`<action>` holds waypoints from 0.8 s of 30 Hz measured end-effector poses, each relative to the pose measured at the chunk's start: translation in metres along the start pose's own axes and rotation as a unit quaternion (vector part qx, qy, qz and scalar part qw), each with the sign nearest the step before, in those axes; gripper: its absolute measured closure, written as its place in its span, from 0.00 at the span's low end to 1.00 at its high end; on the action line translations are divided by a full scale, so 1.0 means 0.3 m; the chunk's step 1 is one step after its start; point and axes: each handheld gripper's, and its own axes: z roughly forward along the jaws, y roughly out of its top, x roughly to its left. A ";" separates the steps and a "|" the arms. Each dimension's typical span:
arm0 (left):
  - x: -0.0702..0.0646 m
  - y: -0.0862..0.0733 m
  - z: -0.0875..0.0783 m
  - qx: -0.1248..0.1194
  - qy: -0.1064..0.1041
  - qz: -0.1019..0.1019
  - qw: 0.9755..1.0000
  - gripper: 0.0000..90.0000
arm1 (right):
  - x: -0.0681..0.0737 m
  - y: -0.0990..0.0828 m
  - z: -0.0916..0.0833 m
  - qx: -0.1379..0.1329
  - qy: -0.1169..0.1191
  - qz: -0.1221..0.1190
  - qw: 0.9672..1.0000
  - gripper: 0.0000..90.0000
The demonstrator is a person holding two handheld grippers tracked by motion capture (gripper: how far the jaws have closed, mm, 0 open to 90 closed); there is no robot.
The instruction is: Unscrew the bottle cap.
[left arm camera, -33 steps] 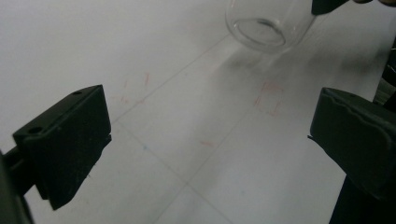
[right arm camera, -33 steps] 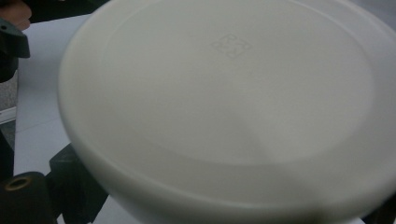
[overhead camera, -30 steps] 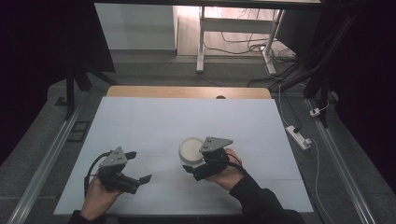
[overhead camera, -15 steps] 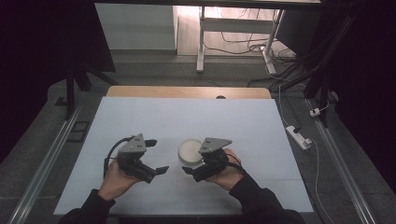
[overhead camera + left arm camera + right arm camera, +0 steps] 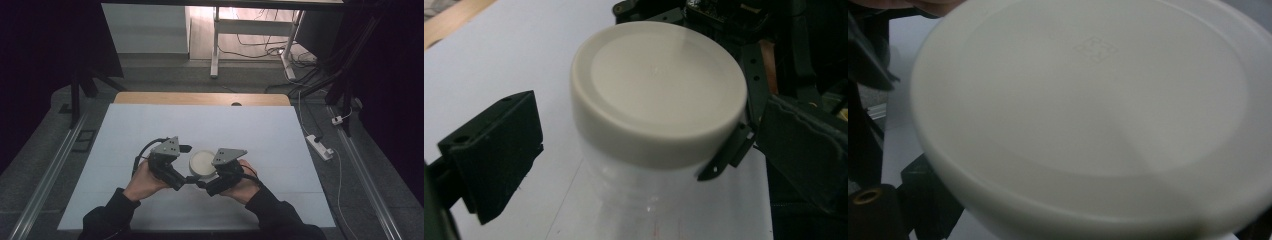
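Clear jar (image 5: 644, 200), white lid (image 5: 659, 90): light, stiff, slick plastic. Right gripper (image 5: 210, 182) clamps its body. Left gripper (image 5: 187, 165) fingers apart around the lid; grip the rim.

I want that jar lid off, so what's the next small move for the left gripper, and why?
Probably close the left gripper on the white lid. Its jaws stand open on either side of the lid without touching it, while the right gripper seems to steady the clear jar lower down, though its grip can't be confirmed.

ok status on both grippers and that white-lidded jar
Left gripper open, jaws either side of the jar, lid on. Right gripper close against the jar, grip not readable. White table cover bare around them.
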 end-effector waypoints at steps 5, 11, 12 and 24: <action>0.013 0.013 0.031 0.010 -0.025 0.014 1.000 0.00 | 0.005 0.002 0.001 0.000 0.007 -0.006 1.000 0.08; 0.022 0.024 0.059 0.012 -0.046 0.024 0.999 0.02 | 0.015 0.005 0.005 0.000 0.018 -0.010 1.000 0.08; 0.022 0.024 0.059 0.012 -0.046 0.024 0.999 0.03 | 0.016 0.005 0.004 0.000 0.019 -0.010 1.000 0.08; 0.010 0.031 0.072 0.012 -0.018 0.012 1.000 0.09 | 0.007 0.001 0.013 0.007 0.006 0.003 1.000 0.08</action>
